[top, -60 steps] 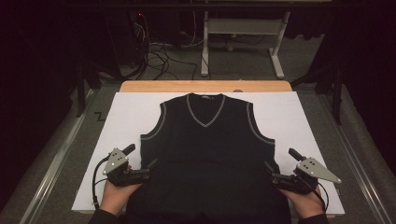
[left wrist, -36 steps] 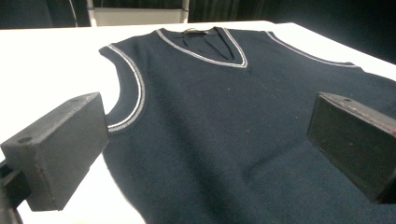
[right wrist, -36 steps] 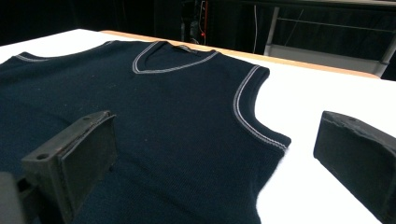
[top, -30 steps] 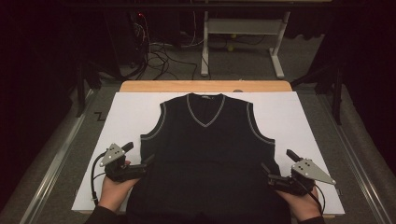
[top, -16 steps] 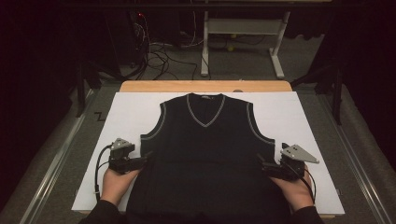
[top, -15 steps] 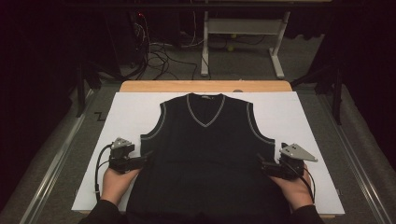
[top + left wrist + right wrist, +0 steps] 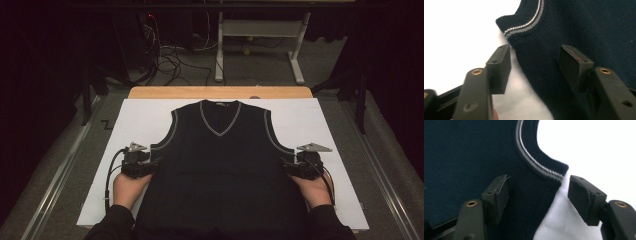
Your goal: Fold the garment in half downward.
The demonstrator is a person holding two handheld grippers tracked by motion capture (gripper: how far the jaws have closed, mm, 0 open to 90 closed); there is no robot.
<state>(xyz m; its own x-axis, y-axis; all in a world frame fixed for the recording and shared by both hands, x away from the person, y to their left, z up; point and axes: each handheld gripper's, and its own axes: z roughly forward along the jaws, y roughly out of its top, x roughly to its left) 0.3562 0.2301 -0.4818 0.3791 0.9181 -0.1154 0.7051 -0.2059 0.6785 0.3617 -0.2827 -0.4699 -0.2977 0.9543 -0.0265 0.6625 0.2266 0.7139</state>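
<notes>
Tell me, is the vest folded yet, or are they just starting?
Just starting. The dark sleeveless V-neck vest already lies flat on the white board. The left gripper and right gripper each straddle a side edge just under an armhole; their jaws have just been closing, though the pads don't pinch yet. No fold shows, so probably all the folding remains.

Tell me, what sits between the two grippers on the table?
The dark vest fills that stretch in the high view, flat on the white sheet. The left gripper and right gripper each straddle a side edge under an armhole.
</notes>
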